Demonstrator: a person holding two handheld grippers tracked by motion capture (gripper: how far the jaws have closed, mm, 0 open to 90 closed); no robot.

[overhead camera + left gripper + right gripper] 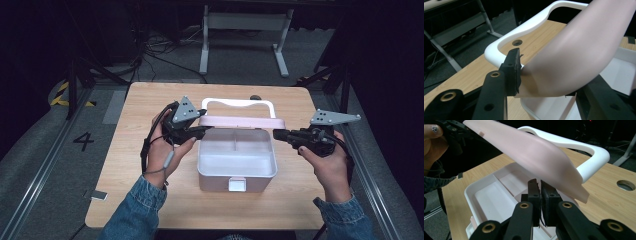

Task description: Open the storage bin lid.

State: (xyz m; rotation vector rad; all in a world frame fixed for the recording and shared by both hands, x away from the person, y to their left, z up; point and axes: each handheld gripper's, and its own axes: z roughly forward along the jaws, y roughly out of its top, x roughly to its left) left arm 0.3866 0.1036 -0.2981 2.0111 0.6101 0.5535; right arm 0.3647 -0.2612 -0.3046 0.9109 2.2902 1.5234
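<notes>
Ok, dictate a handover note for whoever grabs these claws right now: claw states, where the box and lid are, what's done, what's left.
Left claw: clamped on the pink lid at its left edge, holding it raised.
Right claw: shut, empty, at the box's right rim under the lid.
Lunch box: mid-table, open, compartments empty, white handle behind it.
Done: lid lifted open.
Left: likely either swing the lid fully back or close it; keep the right claw clear.

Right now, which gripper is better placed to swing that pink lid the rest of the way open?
Left. The left gripper is clamped on the corner of the pink lid, which stands raised over the white box. The right gripper sits shut at the lid's other end, holding nothing.
</notes>
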